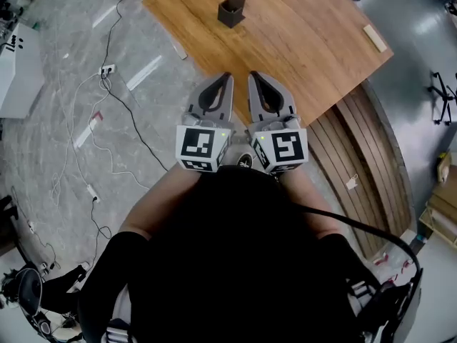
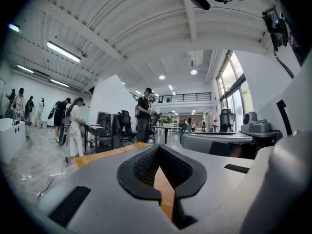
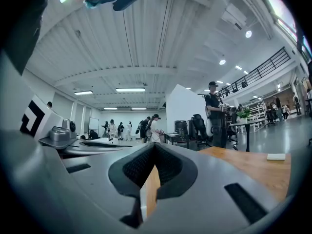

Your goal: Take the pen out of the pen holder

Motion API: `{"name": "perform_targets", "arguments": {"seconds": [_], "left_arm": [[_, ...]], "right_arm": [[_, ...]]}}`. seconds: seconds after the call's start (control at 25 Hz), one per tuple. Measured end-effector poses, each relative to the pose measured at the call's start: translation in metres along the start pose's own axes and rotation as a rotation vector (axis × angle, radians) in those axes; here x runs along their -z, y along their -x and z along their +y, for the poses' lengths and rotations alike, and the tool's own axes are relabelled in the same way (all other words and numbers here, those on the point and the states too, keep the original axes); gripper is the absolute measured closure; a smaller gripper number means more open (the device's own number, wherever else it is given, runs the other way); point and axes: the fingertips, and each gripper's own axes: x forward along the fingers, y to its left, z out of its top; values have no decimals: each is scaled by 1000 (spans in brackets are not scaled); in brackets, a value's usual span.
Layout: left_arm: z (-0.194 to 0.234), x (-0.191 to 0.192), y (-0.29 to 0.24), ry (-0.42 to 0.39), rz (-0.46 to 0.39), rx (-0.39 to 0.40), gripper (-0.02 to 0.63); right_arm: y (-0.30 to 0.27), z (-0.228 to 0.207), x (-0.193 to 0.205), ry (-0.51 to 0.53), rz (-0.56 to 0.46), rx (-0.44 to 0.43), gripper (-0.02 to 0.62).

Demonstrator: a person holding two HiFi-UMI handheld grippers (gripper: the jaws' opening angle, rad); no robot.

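Note:
A dark pen holder (image 1: 231,10) stands on the far part of the wooden table (image 1: 300,41). Whether a pen sits in it is too small to tell. Both grippers are held close to the person's body, side by side, at the table's near edge and well short of the holder. My left gripper (image 1: 226,78) has its jaws together with nothing between them, and so does my right gripper (image 1: 254,76). In the left gripper view, the left gripper (image 2: 159,147) points level across the room; the holder does not show. The right gripper (image 3: 154,145) likewise looks over the tabletop (image 3: 253,167).
A small pale block (image 1: 375,38) lies near the table's right edge, the same block (image 3: 276,156) seen in the right gripper view. Cables and a power strip (image 1: 107,69) run over the floor at left. Curved wooden slats (image 1: 371,163) lie at right. People and desks stand far off.

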Motion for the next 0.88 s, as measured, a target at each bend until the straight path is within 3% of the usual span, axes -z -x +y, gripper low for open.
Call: {"name": "perform_targets", "arguments": {"seconds": [0.88], "left_arm": [[-25,-3,-35,-12,-11,-96,606]], "right_arm": [[1,-56,6,-44,11,-65,581]]}}
